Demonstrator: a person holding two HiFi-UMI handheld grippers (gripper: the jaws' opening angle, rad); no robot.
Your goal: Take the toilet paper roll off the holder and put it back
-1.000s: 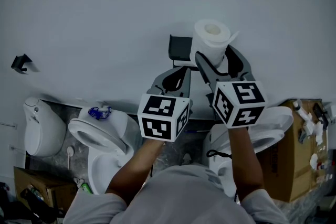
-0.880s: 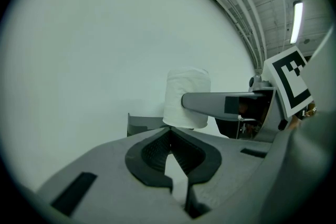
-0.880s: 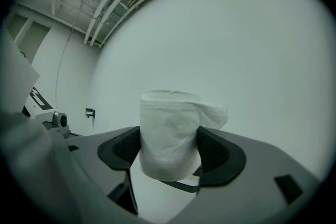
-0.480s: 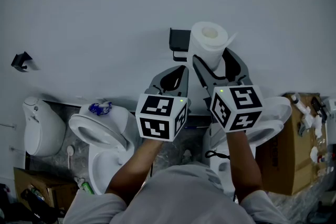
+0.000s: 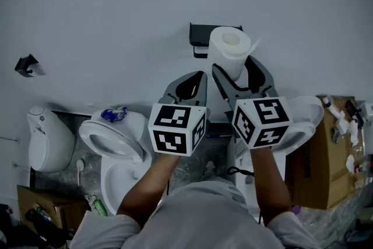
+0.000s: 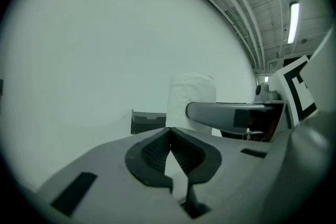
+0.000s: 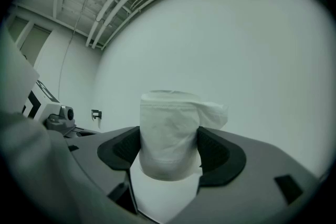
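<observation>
Roll [image 5: 229, 51] stands upright before the wall [image 5: 105, 3]. Only the head view shows the toilets [image 5: 116, 143] and the box [image 5: 329, 160] below, its print too small to read. Right gripper [image 7: 169, 157] clamps the roll's sides; its view alone shows a loose paper tail at the top. Left gripper [image 6: 169, 136], alongside, has jaws closed on nothing. Holder [image 5: 203, 35] sits just left of the roll.

Holder half hidden
In my head view I see only 1 end of the holder [image 5: 200, 35]; the toilet paper roll [image 5: 228, 51] covers the rest.
</observation>
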